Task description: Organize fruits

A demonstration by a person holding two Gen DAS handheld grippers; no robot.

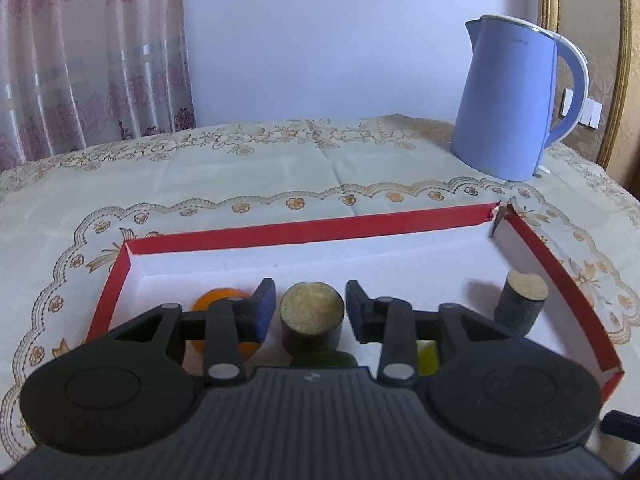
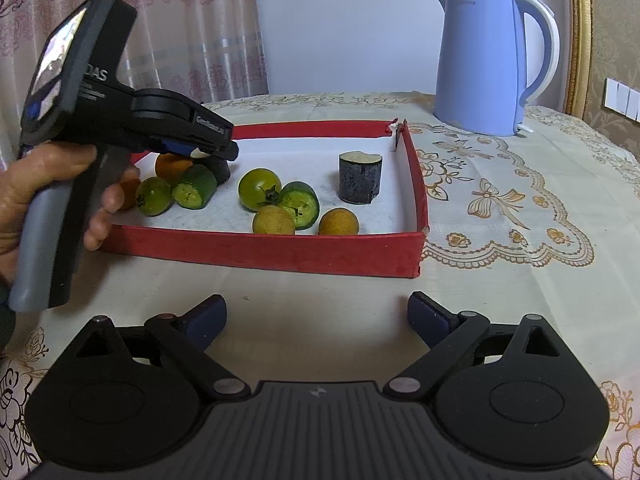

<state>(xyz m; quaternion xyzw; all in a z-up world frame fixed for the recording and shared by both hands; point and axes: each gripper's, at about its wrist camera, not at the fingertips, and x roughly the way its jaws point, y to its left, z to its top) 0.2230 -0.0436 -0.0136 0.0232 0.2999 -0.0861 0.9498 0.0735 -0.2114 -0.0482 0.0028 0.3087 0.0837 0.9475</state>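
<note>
A red tray [image 2: 280,250] with a white lining holds the produce. My left gripper [image 1: 311,310] is open, its fingers on either side of a dark eggplant chunk [image 1: 311,316] without touching it; in the right wrist view the same gripper [image 2: 216,150] hovers over the tray's left part. An orange [image 1: 218,298] lies left of it. A second eggplant chunk [image 2: 360,178] stands at the right. A green tomato [image 2: 259,189], cucumber pieces [image 2: 302,206] and two yellow fruits [image 2: 338,222] lie in the middle. My right gripper [image 2: 316,316] is open and empty above the cloth in front of the tray.
A blue electric kettle [image 2: 480,68] stands at the back right of the table. An embroidered tablecloth [image 2: 520,208] covers the table. A curtain [image 1: 88,52] hangs at the back left. The person's hand [image 2: 44,192] holds the left gripper's handle.
</note>
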